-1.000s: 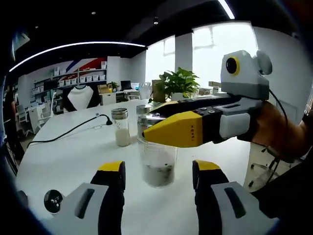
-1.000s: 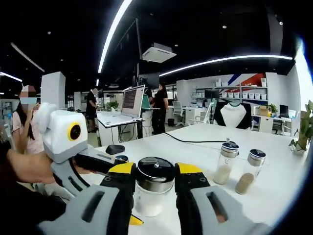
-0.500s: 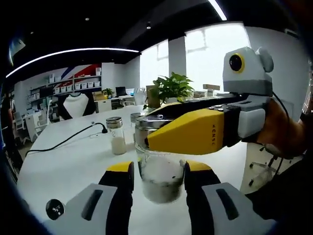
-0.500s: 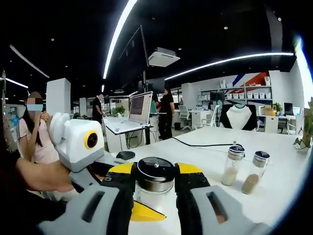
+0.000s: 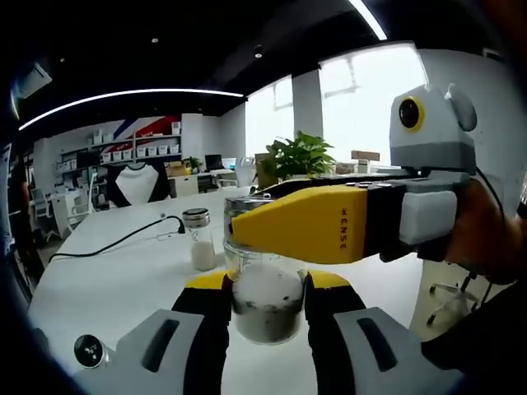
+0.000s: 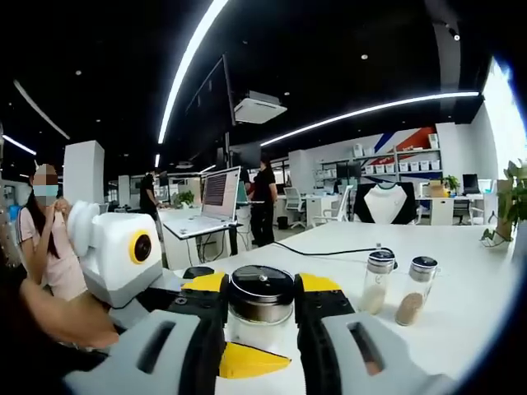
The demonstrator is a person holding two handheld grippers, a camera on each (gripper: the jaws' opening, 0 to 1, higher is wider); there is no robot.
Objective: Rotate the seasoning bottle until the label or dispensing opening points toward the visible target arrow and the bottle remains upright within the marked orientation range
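Note:
The seasoning bottle (image 5: 262, 306) is a clear glass jar with pale grains and dark specks, standing upright over the white table (image 5: 123, 271). My left gripper (image 5: 265, 288) is shut on its glass body, a yellow-tipped jaw on each side. My right gripper (image 5: 329, 232) comes in from the right and clamps the bottle's top. In the right gripper view, the black and silver lid (image 6: 260, 286) sits between the jaws of my right gripper (image 6: 260, 290). My left gripper (image 6: 247, 360) shows below it. No arrow mark is in sight.
A second shaker (image 5: 200, 239) stands behind the bottle, beside a black cable (image 5: 115, 243) and a small round black object (image 5: 86, 350). Two shakers (image 6: 376, 281) (image 6: 412, 290) stand to the right. A potted plant (image 5: 296, 156), a laptop (image 6: 218, 188) and people are farther off.
My left gripper's jaws, wide apart a second ago, have come in and shut on the bottle's glass body. My right gripper has kept its hold on the lid.

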